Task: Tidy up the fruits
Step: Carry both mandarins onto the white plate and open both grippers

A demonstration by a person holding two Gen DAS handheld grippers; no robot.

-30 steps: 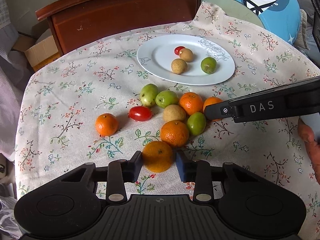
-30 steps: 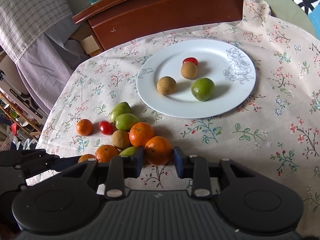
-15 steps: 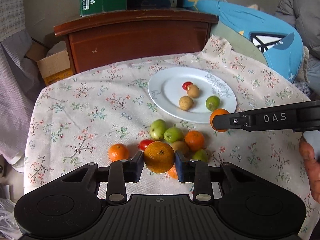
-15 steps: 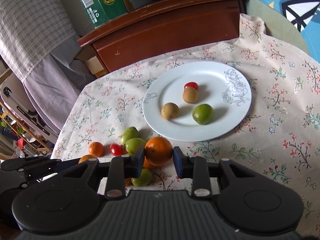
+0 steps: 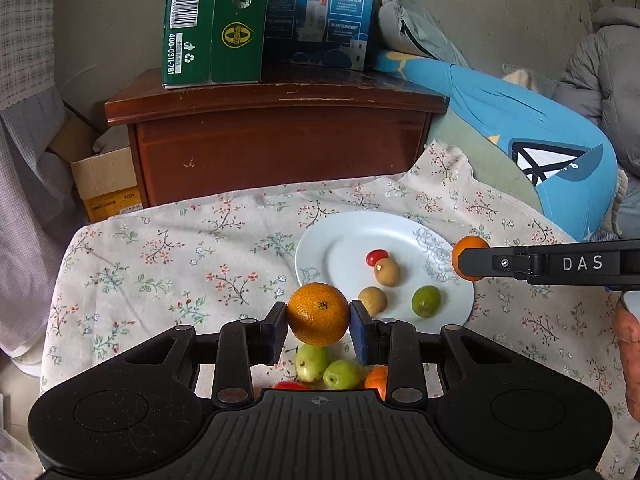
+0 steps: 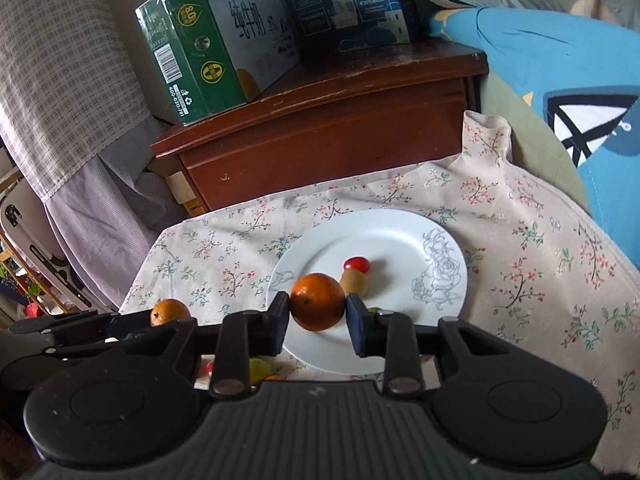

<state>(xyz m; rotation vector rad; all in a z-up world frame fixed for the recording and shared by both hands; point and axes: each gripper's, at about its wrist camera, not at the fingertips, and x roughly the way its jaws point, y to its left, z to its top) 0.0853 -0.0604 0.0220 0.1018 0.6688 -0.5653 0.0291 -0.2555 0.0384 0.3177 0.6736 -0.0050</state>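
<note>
Jaws of both the left gripper and right gripper clamp oranges; four fruits sit on the plate, several remain at six o'clock.

Two wrist fisheyes, each looking forward and downward along its own claw across the worktop.

The left view sits close behind the left claw, facing the white plate and the wooden cabinet beyond. The right view looks from further right, nearer the plate. Both share the plate, cabinet and cartons, and each catches the other claw at its edge.
</note>
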